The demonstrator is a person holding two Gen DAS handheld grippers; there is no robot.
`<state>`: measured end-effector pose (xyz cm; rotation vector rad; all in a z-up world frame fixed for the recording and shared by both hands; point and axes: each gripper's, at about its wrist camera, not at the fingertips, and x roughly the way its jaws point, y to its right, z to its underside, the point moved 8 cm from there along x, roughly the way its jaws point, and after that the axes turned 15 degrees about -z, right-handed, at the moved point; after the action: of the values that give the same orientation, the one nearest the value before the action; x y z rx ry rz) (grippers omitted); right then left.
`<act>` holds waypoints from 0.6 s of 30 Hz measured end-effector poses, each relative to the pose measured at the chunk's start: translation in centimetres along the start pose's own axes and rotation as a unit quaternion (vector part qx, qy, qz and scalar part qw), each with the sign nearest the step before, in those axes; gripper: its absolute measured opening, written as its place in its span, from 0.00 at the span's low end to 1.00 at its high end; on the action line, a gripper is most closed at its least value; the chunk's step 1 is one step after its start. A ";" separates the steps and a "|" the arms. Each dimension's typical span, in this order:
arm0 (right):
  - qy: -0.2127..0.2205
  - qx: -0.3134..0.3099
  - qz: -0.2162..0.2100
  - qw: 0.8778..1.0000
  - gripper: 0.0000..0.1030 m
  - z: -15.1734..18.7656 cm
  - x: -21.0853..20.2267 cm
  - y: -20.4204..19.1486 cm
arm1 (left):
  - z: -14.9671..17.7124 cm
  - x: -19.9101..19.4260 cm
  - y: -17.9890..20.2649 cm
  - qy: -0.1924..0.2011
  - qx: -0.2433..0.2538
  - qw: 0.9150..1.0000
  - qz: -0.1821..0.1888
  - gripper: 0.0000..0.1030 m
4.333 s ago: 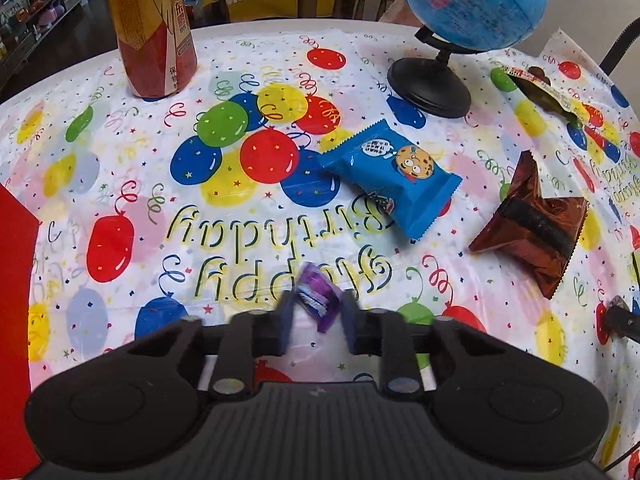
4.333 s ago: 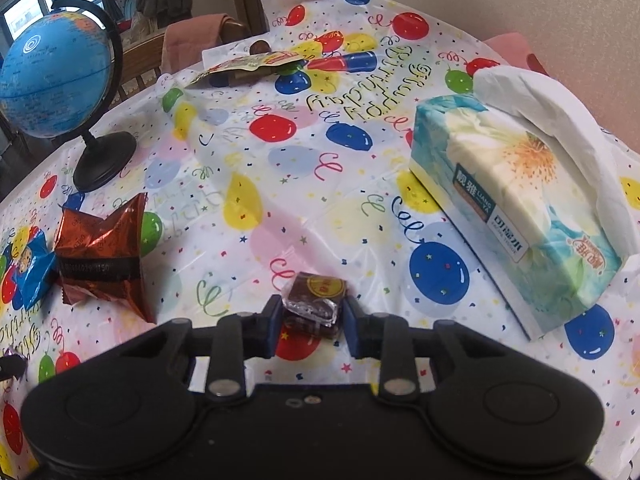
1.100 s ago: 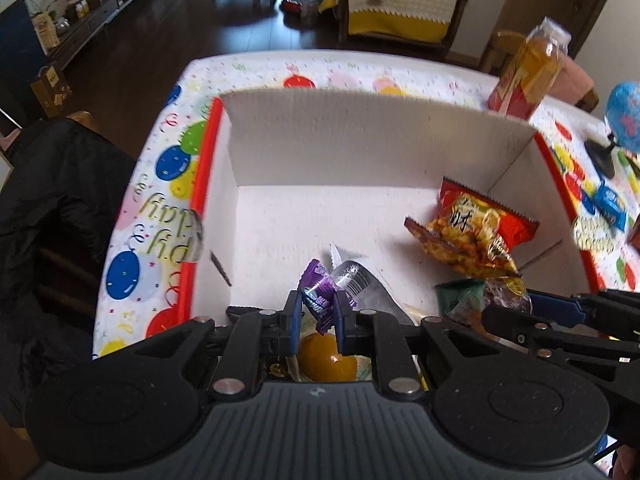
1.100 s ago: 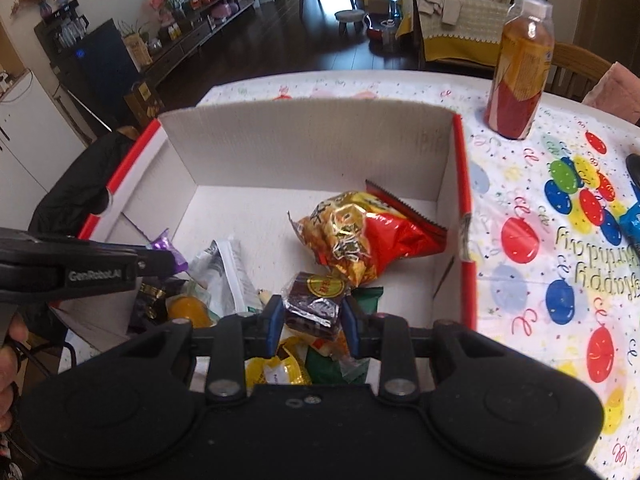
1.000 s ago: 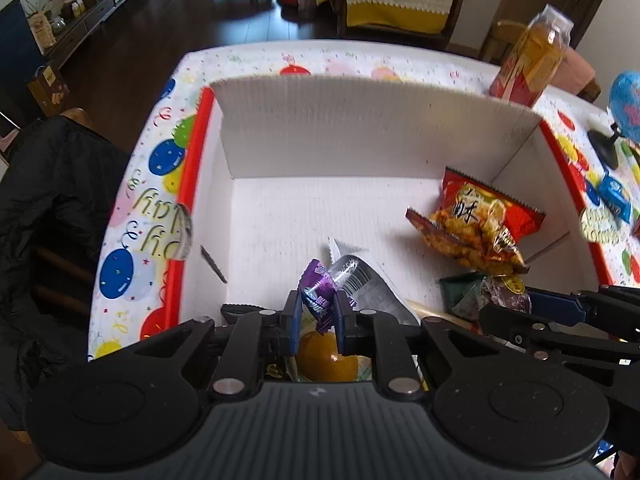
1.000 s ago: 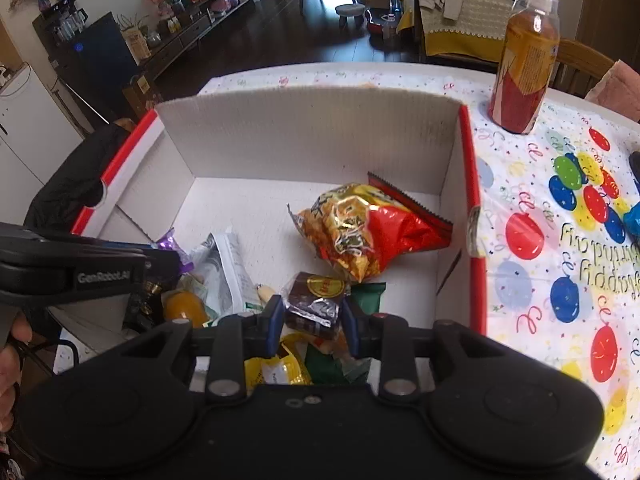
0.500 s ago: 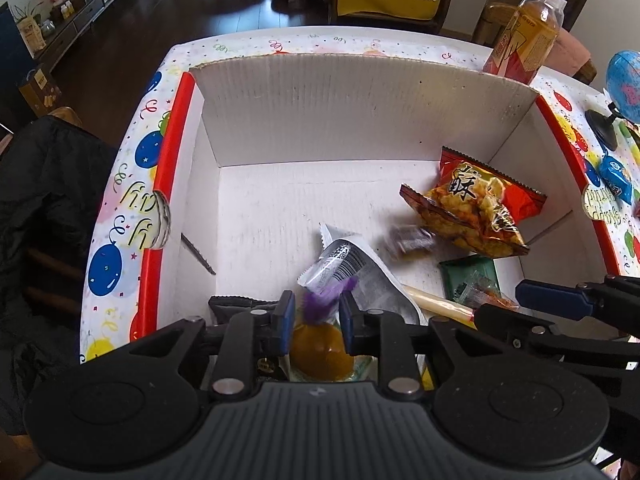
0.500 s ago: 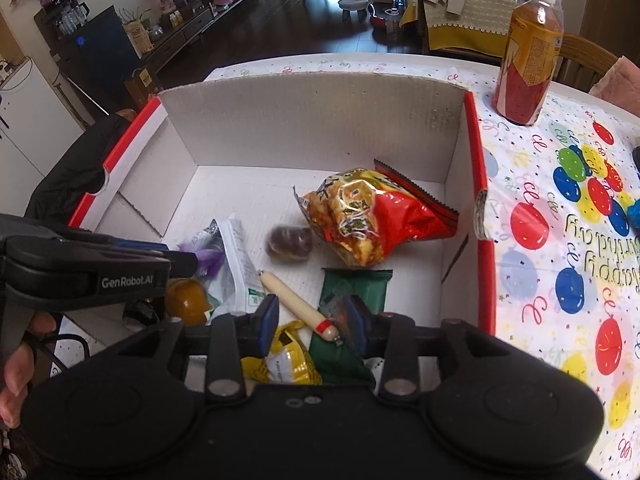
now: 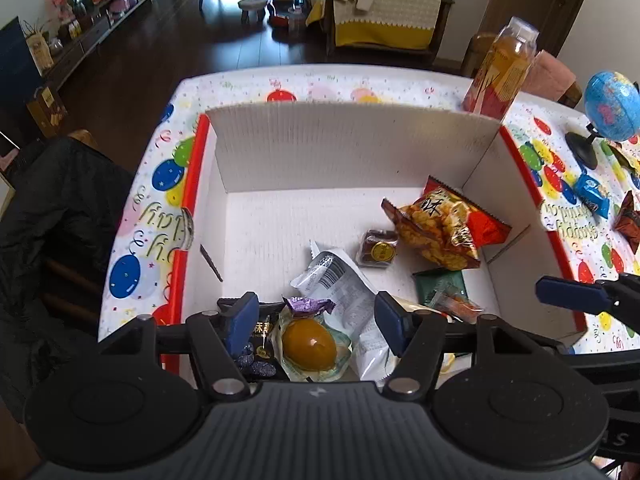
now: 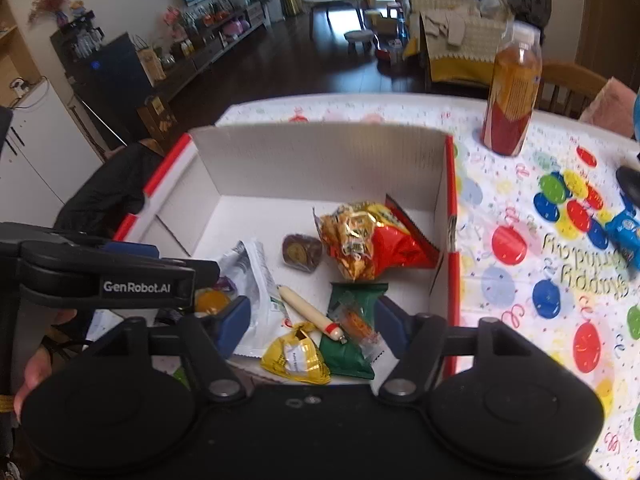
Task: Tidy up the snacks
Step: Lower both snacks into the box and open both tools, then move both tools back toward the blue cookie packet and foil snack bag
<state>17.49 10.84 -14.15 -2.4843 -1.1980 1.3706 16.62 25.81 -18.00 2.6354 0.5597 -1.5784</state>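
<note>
An open white cardboard box [image 9: 352,152] with red edges holds several snacks. My left gripper [image 9: 316,322] is open and empty above its near edge. The purple candy [image 9: 308,305] lies below it, on an orange jelly cup [image 9: 309,343]. My right gripper [image 10: 312,324] is open and empty over the box [image 10: 320,160]. The brown round cake [image 10: 301,253] lies on the box floor beside a red and gold chip bag [image 10: 368,242]; the cake also shows in the left wrist view [image 9: 378,249]. The left gripper's side [image 10: 108,272] shows at the left of the right wrist view.
On the balloon tablecloth [image 10: 540,248] right of the box stand a juice bottle [image 10: 512,92], a globe [image 9: 608,108], a blue cookie pack [image 9: 592,194] and a brown packet [image 9: 630,220]. A dark jacket on a chair [image 9: 52,208] is left of the table.
Both grippers carried their snacks from the table to above the box and opened. The purple candy and the brown cake dropped into the box.
</note>
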 end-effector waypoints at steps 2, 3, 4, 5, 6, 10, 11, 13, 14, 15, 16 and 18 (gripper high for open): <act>0.008 -0.004 0.000 1.000 0.73 -0.1 -0.9 -0.3 | 0.1 -0.8 -0.1 0.008 -0.002 1.000 -0.001 0.62; 0.012 -0.007 0.000 1.000 0.75 -0.1 -1.3 -0.5 | 0.1 -1.2 -0.1 0.012 -0.003 1.000 -0.002 0.62; 0.016 -0.009 0.001 1.000 0.77 -0.1 -1.7 -0.6 | 0.2 -1.6 -0.2 0.015 -0.004 1.000 -0.001 0.63; 0.019 -0.011 0.003 1.000 0.78 -0.1 -2.2 -0.7 | 0.2 -2.0 -0.2 0.019 -0.005 1.000 0.001 0.64; 0.023 -0.012 0.005 1.000 0.79 0.0 -2.6 -0.9 | 0.3 -2.4 -0.2 0.022 -0.007 1.000 0.004 0.66; 0.038 -0.016 0.007 0.999 0.84 0.2 -4.4 -1.2 | 0.5 -4.2 -0.1 0.039 -0.009 0.999 0.011 0.72; 0.041 -0.017 0.007 0.999 0.86 0.2 -4.9 -1.2 | 0.6 -4.7 0.0 0.042 -0.009 0.999 0.012 0.73; 0.048 -0.018 0.007 0.999 0.91 0.4 -5.9 -1.3 | 0.7 -5.5 0.3 0.048 -0.010 0.999 0.019 0.80; 0.051 -0.019 0.007 0.999 0.92 0.5 -6.4 -1.4 | 0.8 -6.0 0.4 0.052 -0.010 0.998 0.022 0.80; 0.054 -0.019 0.007 0.998 0.93 0.6 -6.9 -1.4 | 0.8 -6.4 0.6 0.055 -0.011 0.998 0.023 0.80; 0.057 -0.018 0.007 0.998 0.95 0.6 -7.4 -1.3 | 0.9 -6.8 0.8 0.058 -0.011 0.998 0.025 0.81; 0.065 -0.013 0.006 0.998 0.97 0.8 -8.5 -1.0 | 1.0 -7.5 1.2 0.063 -0.011 0.997 0.030 0.82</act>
<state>13.71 5.75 -8.32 -2.5577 -1.1840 1.1814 12.93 22.29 -12.23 2.7225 0.4936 -1.3897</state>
